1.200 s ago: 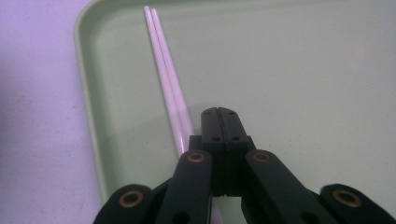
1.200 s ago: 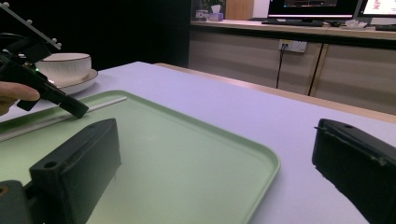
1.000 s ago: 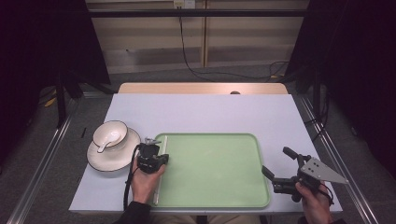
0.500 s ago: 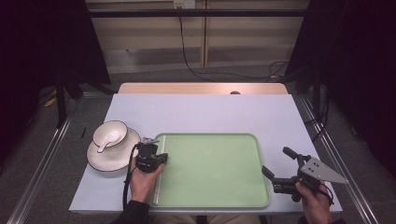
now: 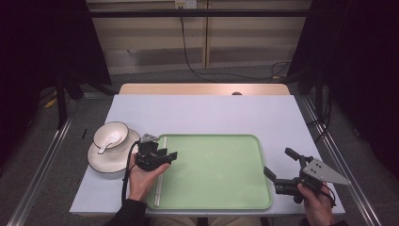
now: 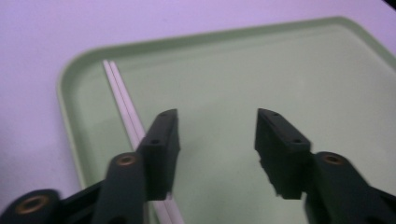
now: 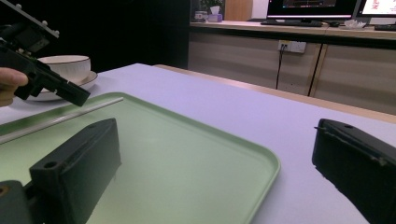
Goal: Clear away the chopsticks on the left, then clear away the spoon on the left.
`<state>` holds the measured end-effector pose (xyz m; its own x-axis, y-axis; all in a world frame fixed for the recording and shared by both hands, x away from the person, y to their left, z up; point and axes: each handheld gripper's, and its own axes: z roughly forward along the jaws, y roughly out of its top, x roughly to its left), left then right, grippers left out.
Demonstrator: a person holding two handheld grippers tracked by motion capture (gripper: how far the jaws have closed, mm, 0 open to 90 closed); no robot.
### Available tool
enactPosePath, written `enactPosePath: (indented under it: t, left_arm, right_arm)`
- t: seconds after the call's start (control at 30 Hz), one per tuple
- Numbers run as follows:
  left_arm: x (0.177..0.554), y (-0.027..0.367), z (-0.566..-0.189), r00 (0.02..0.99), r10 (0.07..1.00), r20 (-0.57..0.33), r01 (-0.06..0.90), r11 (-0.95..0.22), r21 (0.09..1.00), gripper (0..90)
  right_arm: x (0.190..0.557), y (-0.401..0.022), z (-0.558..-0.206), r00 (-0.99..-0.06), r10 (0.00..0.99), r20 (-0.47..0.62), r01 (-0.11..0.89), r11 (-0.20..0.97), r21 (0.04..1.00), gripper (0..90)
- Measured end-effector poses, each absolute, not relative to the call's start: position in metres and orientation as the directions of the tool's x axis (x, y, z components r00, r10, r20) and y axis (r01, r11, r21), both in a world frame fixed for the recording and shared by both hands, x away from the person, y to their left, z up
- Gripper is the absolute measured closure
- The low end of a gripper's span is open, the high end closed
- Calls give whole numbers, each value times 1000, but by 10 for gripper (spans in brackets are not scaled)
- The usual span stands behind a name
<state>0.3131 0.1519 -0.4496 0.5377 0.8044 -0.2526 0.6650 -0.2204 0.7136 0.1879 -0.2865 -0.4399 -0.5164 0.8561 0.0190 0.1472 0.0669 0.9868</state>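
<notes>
Chopsticks (image 5: 160, 170) lie along left edge of green tray (image 5: 221, 197). Left gripper (image 5: 165, 155) above them, jaws apart, empty. Right gripper (image 5: 278, 165) jaws wide, empty.

tongs (image 5: 170, 155): black jaws, brass screws | cable: black | sleeve (image 5: 126, 214): dark

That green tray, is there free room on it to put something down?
Yes. The green tray is bare from the chopsticks along its left rim to its right rim. It is crowded left: left claw, bowl, plate.

Fingers (image 6: 164, 140) spread over green tray (image 6: 224, 84); chopsticks (image 6: 123, 100) beside left one.
</notes>
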Motion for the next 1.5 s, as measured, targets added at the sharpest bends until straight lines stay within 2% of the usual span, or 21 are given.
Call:
enactPosePath:
  t: [0.17, 0.27, 0.43, 0.57, 0.8, 1.07, 1.17, 1.3, 1.4, 1.5]
  left_arm:
    - [316, 155, -435, 574, 805, -150, 588, -278, 760, 251]
    - [318, 162, -427, 578, 806, -129, 555, -272, 786, 175]
    - [315, 180, -417, 575, 806, -141, 542, -247, 804, 86]
    - [312, 193, -413, 579, 803, -143, 533, -239, 811, 55]
    - [303, 225, -403, 532, 833, -154, 520, -177, 836, 94]
    - [294, 252, -400, 511, 852, -117, 516, -195, 834, 117]
    - [292, 264, -400, 474, 873, -120, 518, -166, 839, 139]
    - [293, 280, -403, 430, 895, -118, 542, -151, 827, 219]
    - [295, 289, -408, 401, 906, -137, 575, -132, 807, 337]
    - [298, 294, -410, 380, 916, -133, 593, -130, 795, 399]
  right_arm:
    - [189, -286, -440, -517, 856, 21, 146, 65, 987, 6]
    - [190, -286, -440, -515, 857, 24, 150, 62, 987, 6]
    - [190, -286, -440, -516, 856, 21, 149, 65, 987, 7]
    - [190, -286, -440, -514, 857, 18, 147, 68, 987, 7]
    - [189, -286, -440, -515, 857, 18, 147, 68, 987, 7]
    - [189, -287, -440, -509, 860, 19, 152, 68, 986, 7]
    - [189, -286, -440, -510, 860, 19, 151, 67, 986, 7]
    - [190, -286, -440, -507, 862, 18, 151, 69, 986, 7]
    - [190, -286, -440, -507, 862, 21, 154, 66, 986, 7]
    - [191, -285, -440, -515, 857, 20, 154, 69, 986, 7]
